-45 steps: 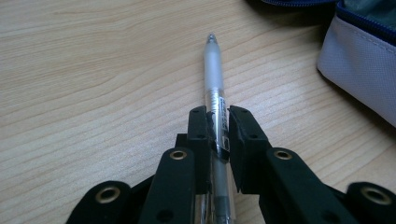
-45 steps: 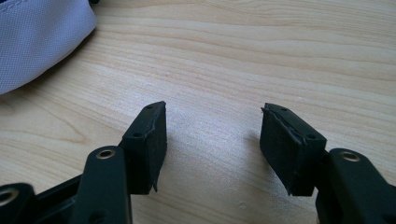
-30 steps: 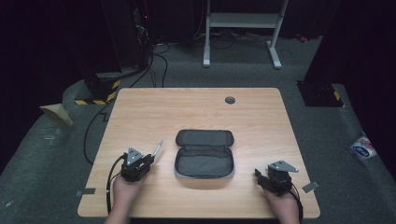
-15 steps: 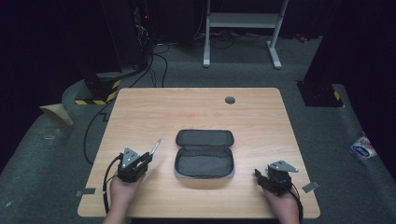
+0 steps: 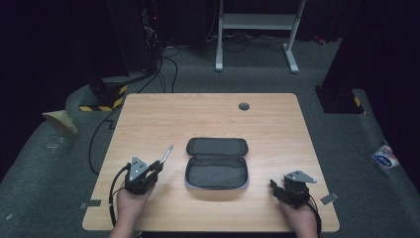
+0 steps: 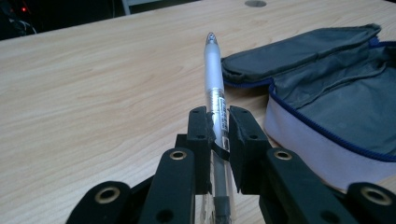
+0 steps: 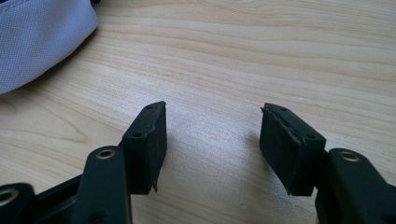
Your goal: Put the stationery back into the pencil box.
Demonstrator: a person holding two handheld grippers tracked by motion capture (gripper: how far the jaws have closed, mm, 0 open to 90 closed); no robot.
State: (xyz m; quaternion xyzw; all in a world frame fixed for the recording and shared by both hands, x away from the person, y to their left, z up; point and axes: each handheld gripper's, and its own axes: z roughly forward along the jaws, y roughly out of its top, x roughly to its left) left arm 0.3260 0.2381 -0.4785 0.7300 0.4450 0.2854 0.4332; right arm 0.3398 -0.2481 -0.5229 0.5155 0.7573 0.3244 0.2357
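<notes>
My left gripper (image 5: 154, 167) (image 6: 218, 122) is shut on a clear white pen (image 6: 214, 74) (image 5: 167, 154), whose tip sticks forward past the jaws, just above the table. An open grey pencil case (image 5: 216, 162) (image 6: 327, 88) with blue zip trim lies in the middle of the table, to the right of the pen. At the table's front right, my right gripper (image 5: 275, 187) (image 7: 214, 140) rests low over bare wood, jaws open with nothing between them. A pale corner of the case (image 7: 37, 37) shows at the upper left of the right gripper view.
The wooden table (image 5: 208, 119) has a round grey cable hole (image 5: 243, 106) near its far edge. Behind the table stand a white metal frame (image 5: 257, 29) and cables on the dark floor. Tape scraps (image 5: 329, 198) lie at the table's front corners.
My left gripper has risen slightly with the pen in it. The right gripper has stayed where it was.
</notes>
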